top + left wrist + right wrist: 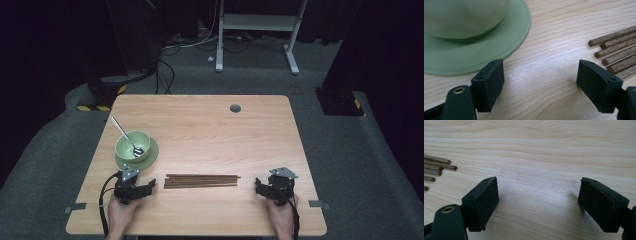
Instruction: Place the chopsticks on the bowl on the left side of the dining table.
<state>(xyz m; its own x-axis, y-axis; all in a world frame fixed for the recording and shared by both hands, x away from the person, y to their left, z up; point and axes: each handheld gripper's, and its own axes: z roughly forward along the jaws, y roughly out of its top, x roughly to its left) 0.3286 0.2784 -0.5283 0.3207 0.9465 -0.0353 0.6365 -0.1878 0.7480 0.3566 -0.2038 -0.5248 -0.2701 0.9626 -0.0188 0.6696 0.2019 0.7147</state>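
Starting at the left, the left gripper [150,186] is held low over the table [200,125] near its front edge, jaws spread wide with bare wood between them and nothing gripped. A green bowl [132,145] is set on a green plate [150,159] just beyond this gripper and slightly to its outer side; in the left gripper view the plate's rim [519,37] is seen close ahead of the left-hand jaw, apart from it. A spoon [126,136] is stood in the bowl, its handle leaning up and away.

Between the two grippers, a bundle of brown chopsticks [201,180] is laid flat, lengthwise from one gripper toward the other. Their near ends [614,50] are seen just ahead of the left gripper's right-hand jaw, not touched.

Further right, the right gripper [259,184] is held low over the table, jaws likewise spread wide and empty. The chopsticks' other ends [439,167] are seen off beyond its left-hand jaw, near but apart.
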